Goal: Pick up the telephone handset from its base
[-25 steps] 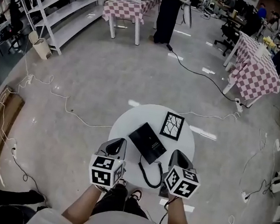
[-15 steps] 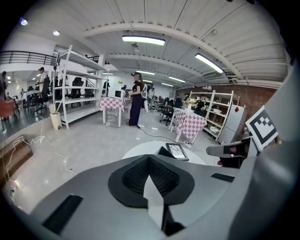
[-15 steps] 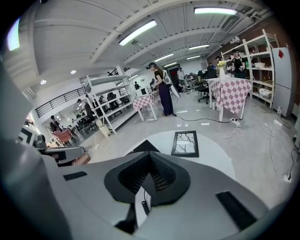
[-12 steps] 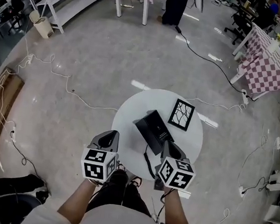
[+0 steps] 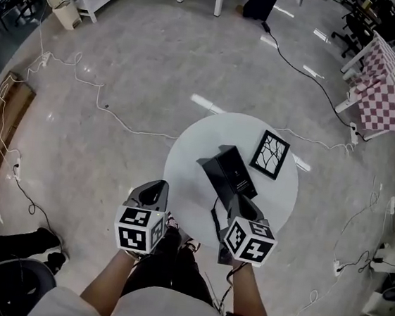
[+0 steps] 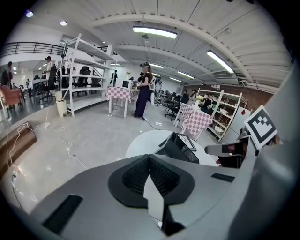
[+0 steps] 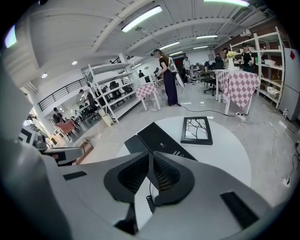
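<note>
A black telephone [image 5: 229,173] with its handset lying on the base sits in the middle of a round white table [image 5: 190,163]. Its coiled cord [image 5: 215,223] runs off the near edge. My right gripper [image 5: 239,203] is shut and empty, just short of the phone's near end. In the right gripper view the telephone [image 7: 161,140] lies right beyond the closed right gripper [image 7: 151,158], with the cord [image 7: 150,202] below. My left gripper [image 5: 156,186] is shut and empty at the table's near left edge. From the left gripper [image 6: 149,157] the telephone [image 6: 180,146] lies ahead to the right.
A black-framed picture [image 5: 271,155] lies flat on the table, right of the phone. White and black cables [image 5: 104,108] trail across the floor around the table. Checked-cloth tables [image 5: 392,98] and shelving stand further off. A person stands in the distance [image 6: 142,91].
Both grippers have come down and forward toward the table, still shut. The right one now sits close to the phone's near end. The head view has tilted down.
</note>
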